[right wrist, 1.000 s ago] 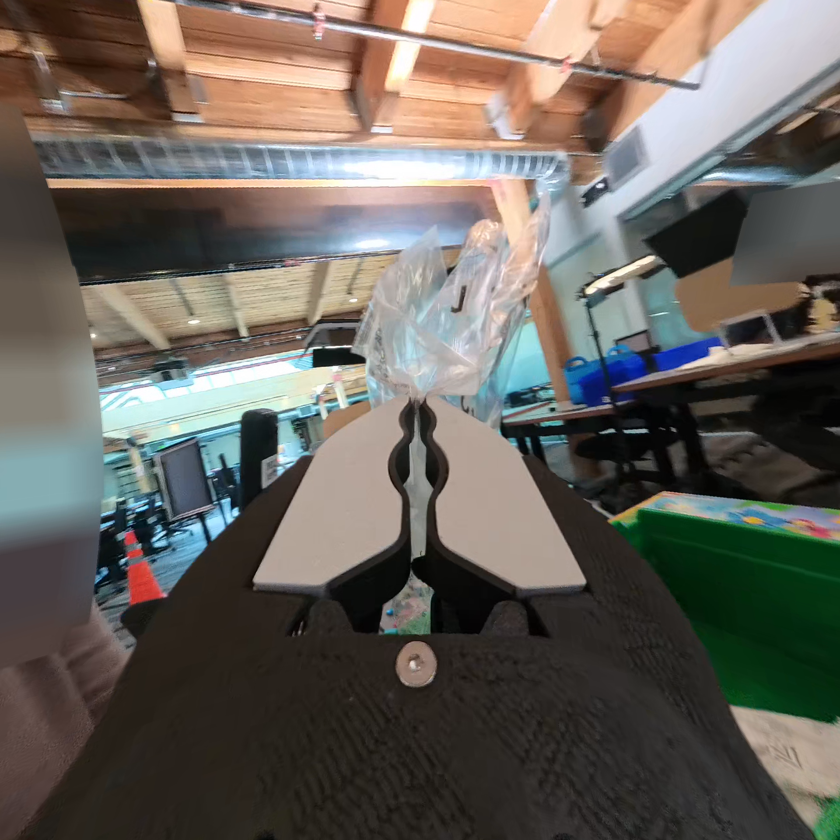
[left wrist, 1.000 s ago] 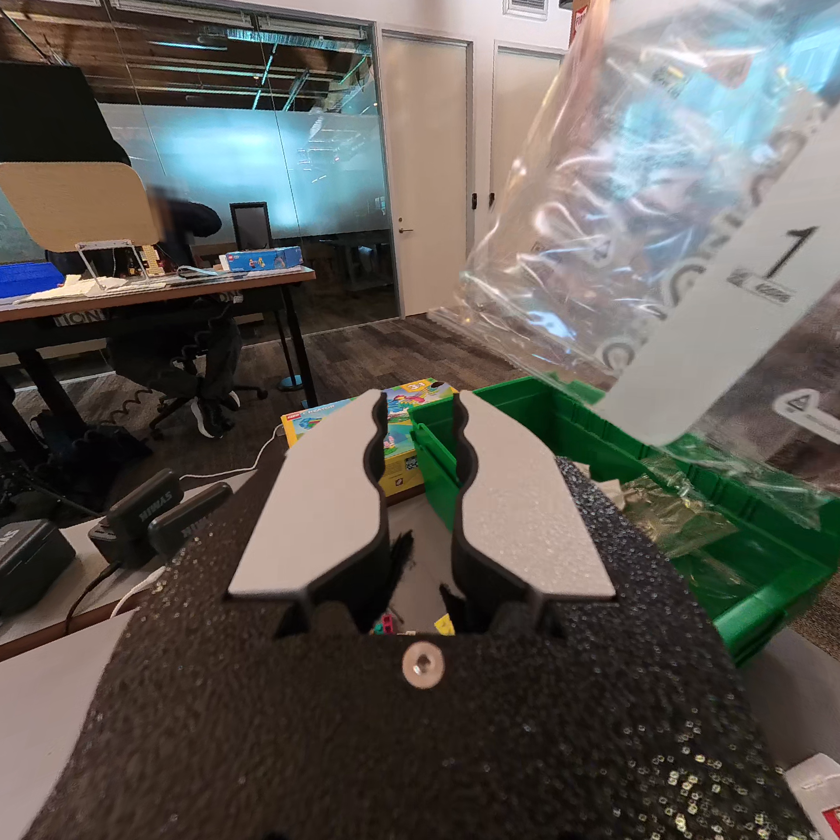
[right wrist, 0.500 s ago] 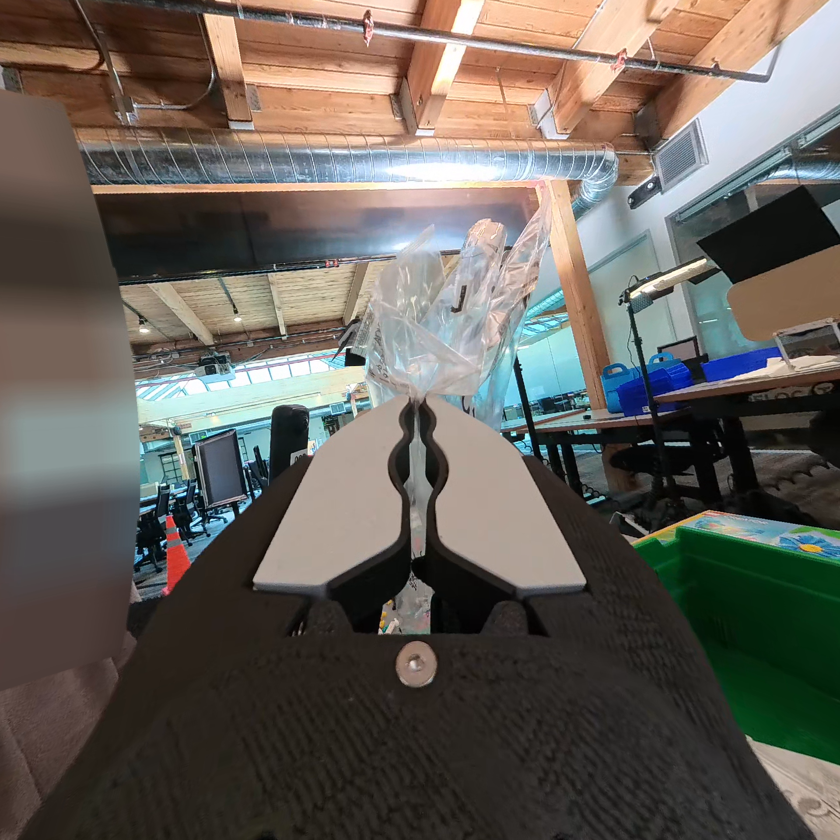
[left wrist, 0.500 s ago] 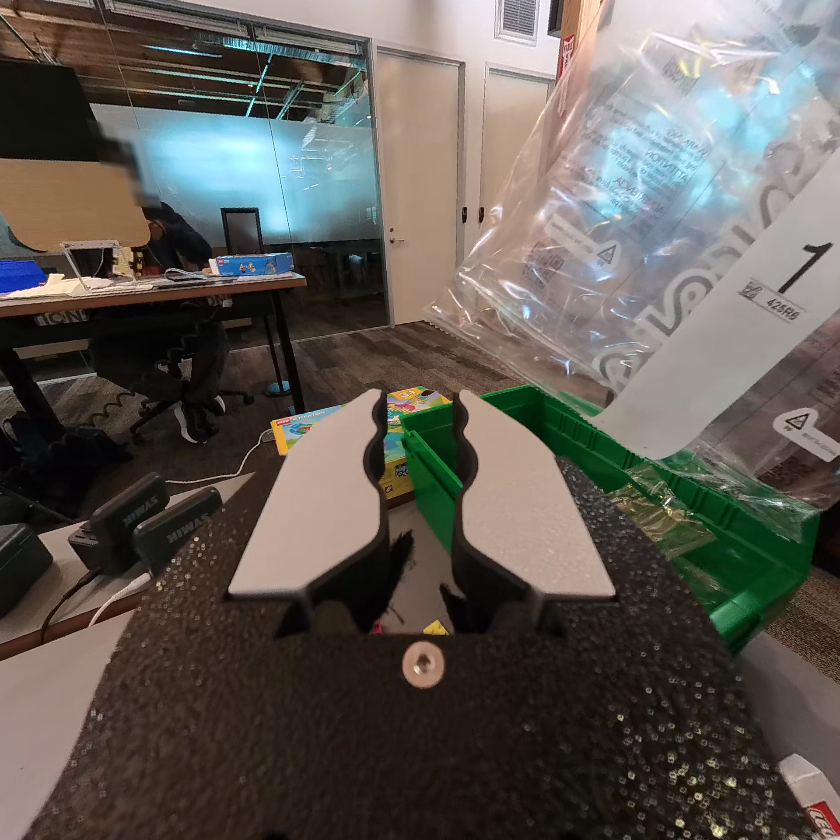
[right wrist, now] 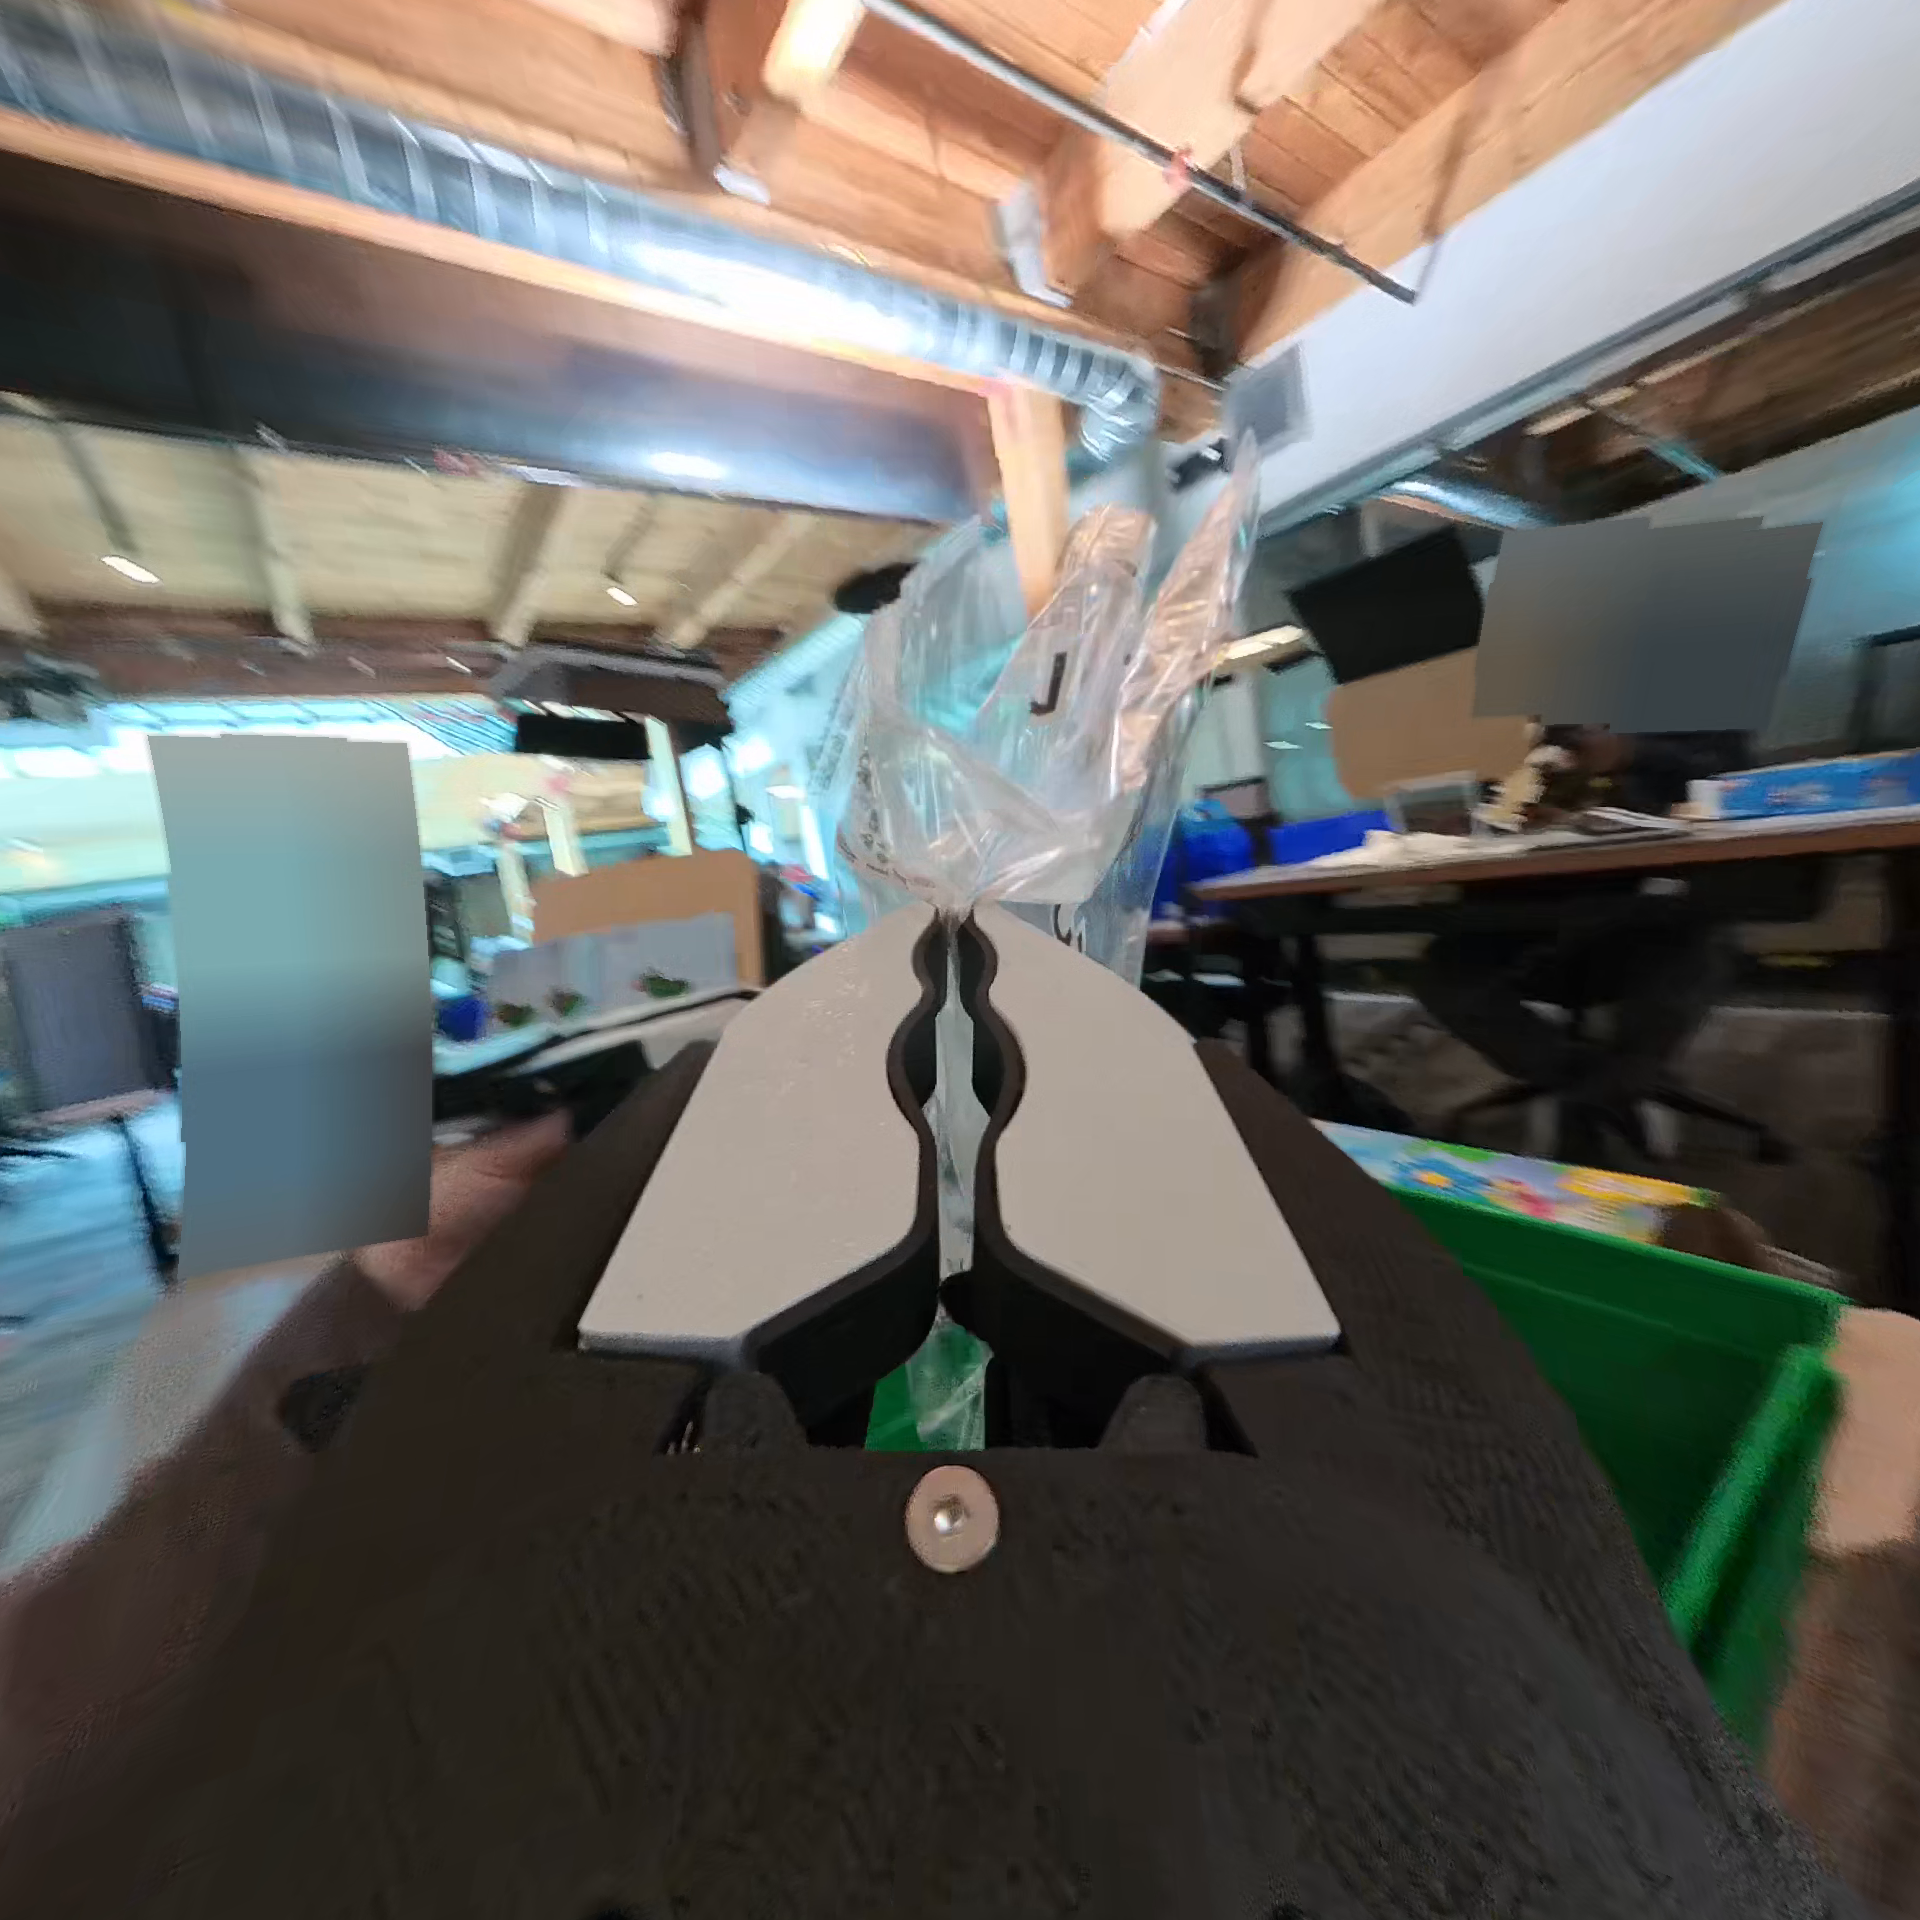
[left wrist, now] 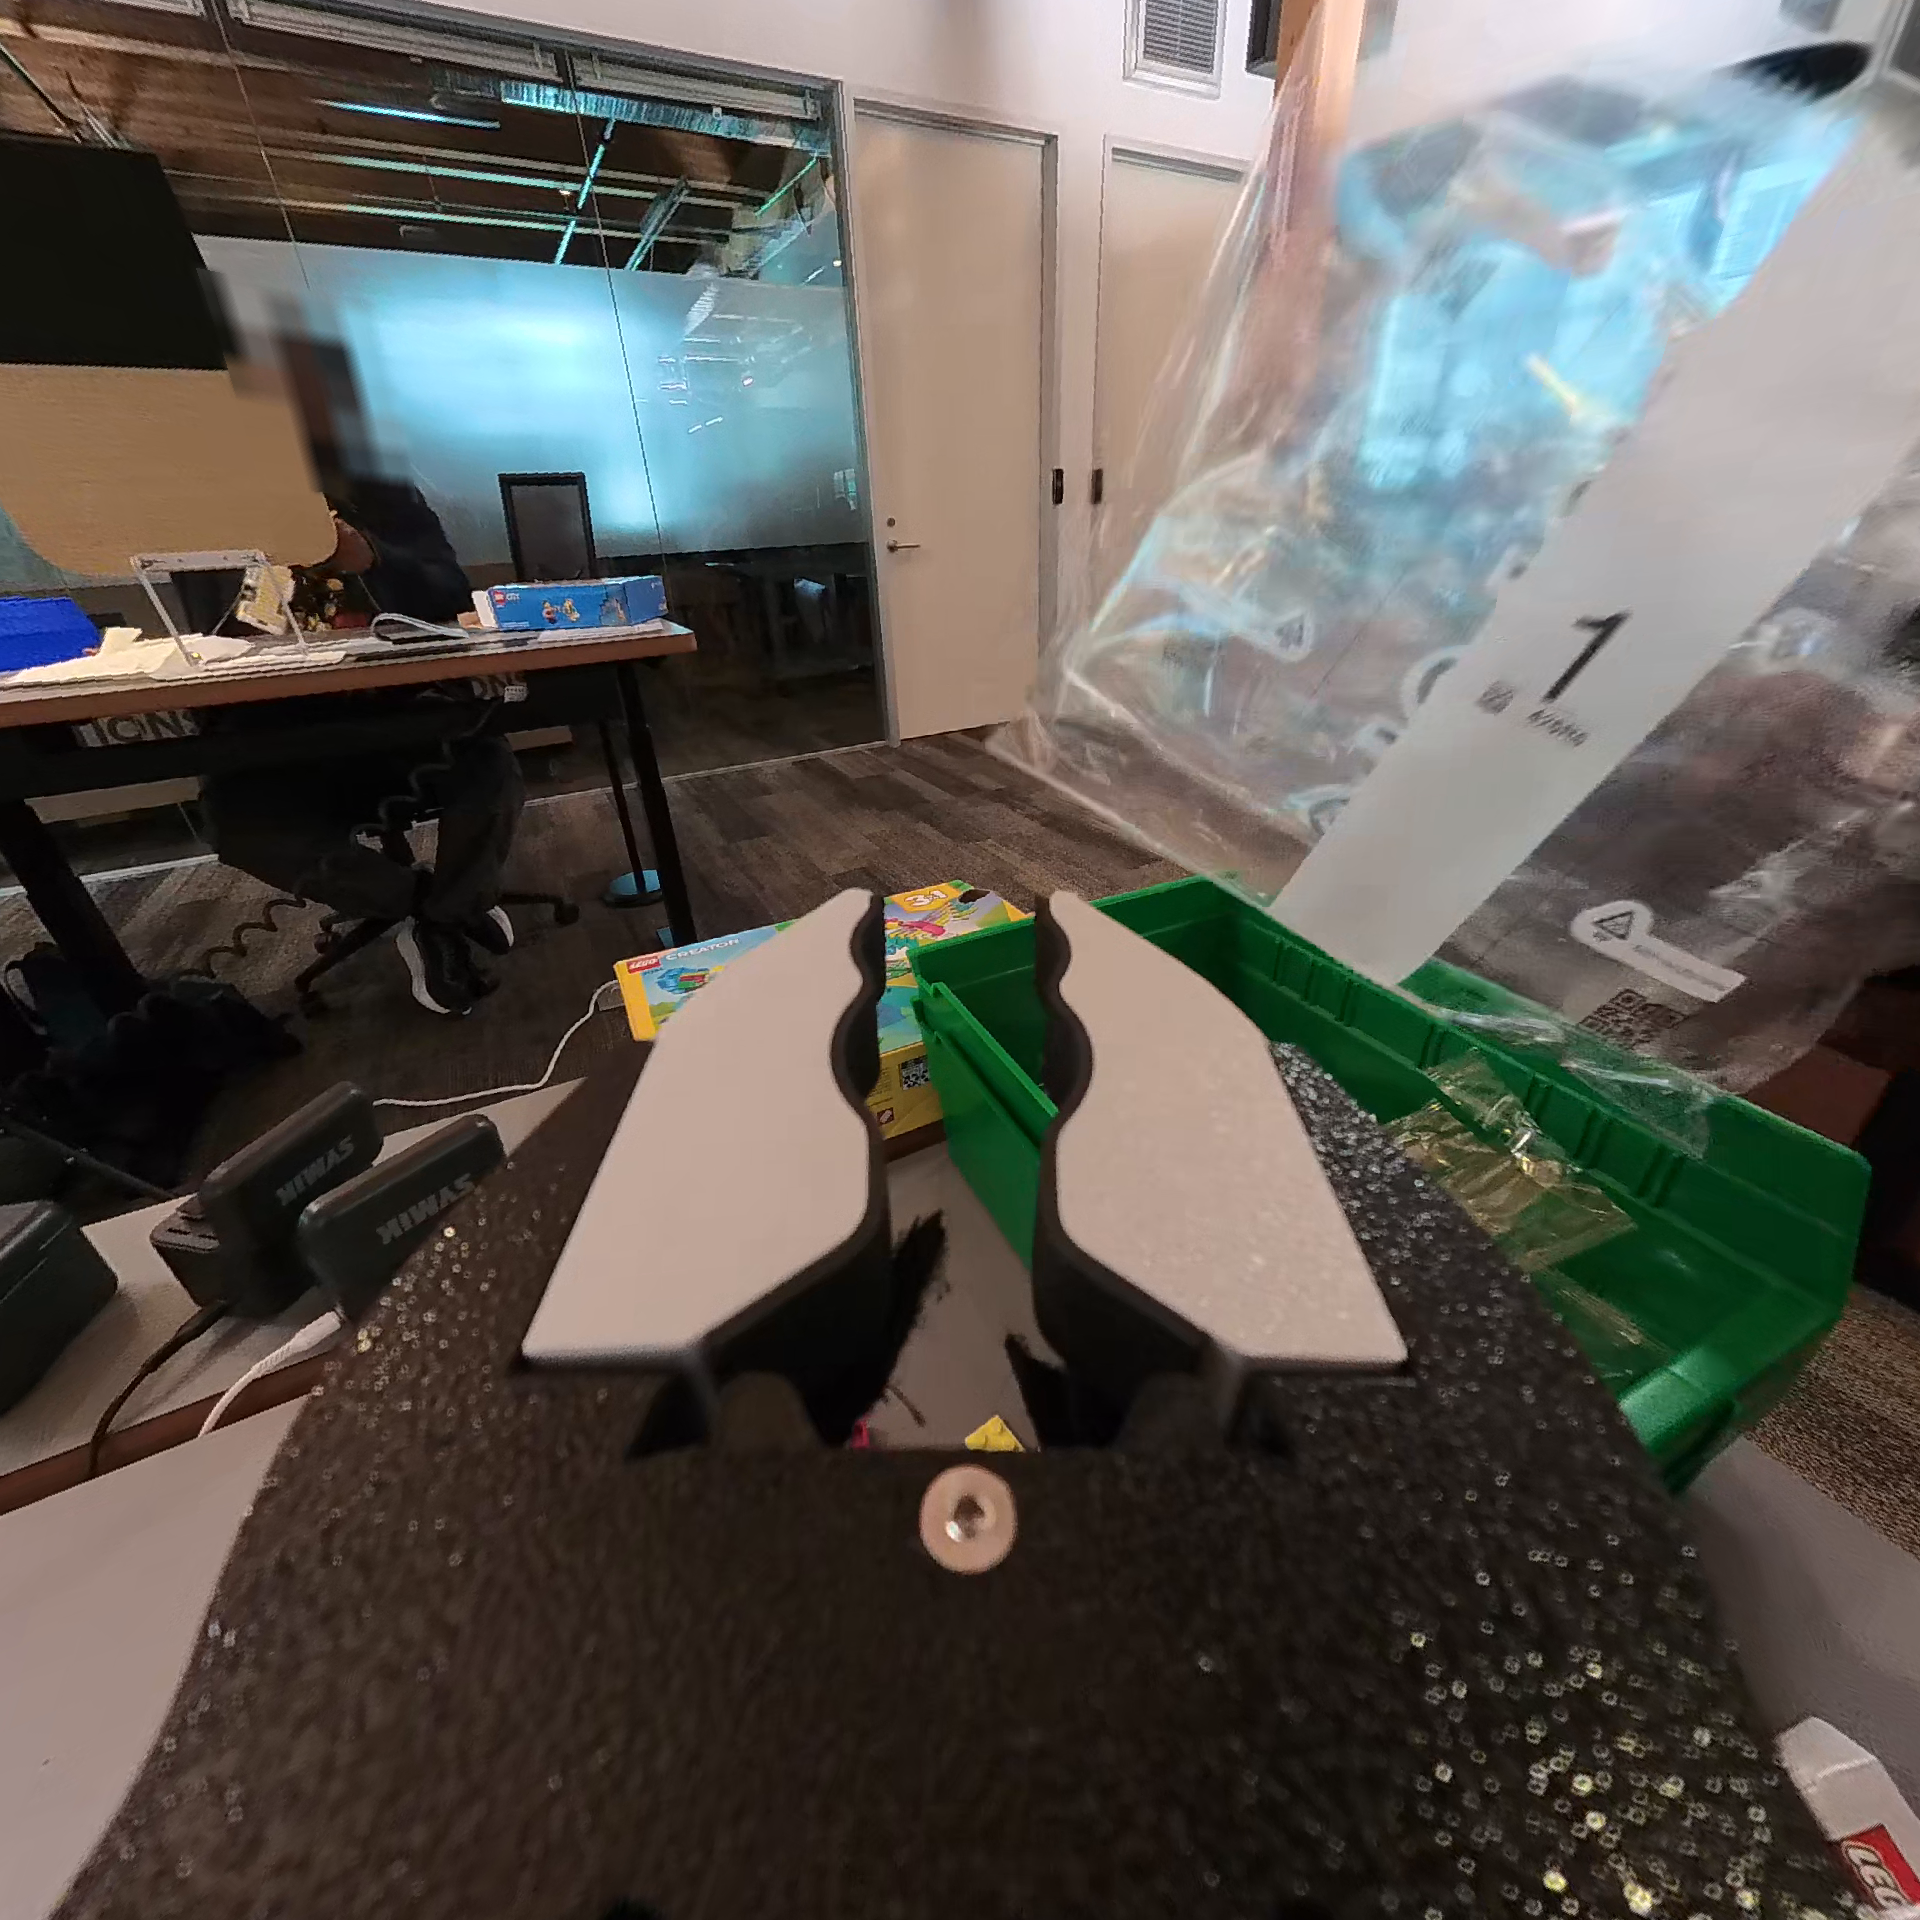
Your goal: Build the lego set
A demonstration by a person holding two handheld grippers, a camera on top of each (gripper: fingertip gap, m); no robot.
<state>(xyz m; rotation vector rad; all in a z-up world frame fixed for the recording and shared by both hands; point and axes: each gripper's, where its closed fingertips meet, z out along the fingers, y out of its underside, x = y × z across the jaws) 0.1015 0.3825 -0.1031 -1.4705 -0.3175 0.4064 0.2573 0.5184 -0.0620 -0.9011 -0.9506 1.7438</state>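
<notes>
A clear plastic lego bag (left wrist: pixel 1507 520) with a white numbered strip hangs in the air at the right of the left wrist view, above a green bin (left wrist: pixel 1558 1174). My right gripper (right wrist: pixel 954 925) is shut on the bag (right wrist: pixel 1039 758), whose crumpled top sticks up past the fingertips. My left gripper (left wrist: pixel 956 914) is open and empty, held above the white table (left wrist: pixel 62 1621) and pointed at the bin's near left corner. A colourful lego box (left wrist: pixel 904 997) lies just behind the bin. Small loose pieces (left wrist: pixel 992 1434) show on the table between the left fingers.
Another clear bag (left wrist: pixel 1507 1153) lies in the green bin, which also shows in the right wrist view (right wrist: pixel 1621 1382). Black chargers (left wrist: pixel 322 1195) with cables sit at the table's left edge. A white packet (left wrist: pixel 1860 1818) lies at bottom right. A person sits at a far desk (left wrist: pixel 343 665). There is about 20 centimeters between the tips of the two grippers.
My right gripper has tilted down and turned right with the bag, so the green bin now shows below it. The bag swings in the left wrist view. My left gripper has hardly moved.
</notes>
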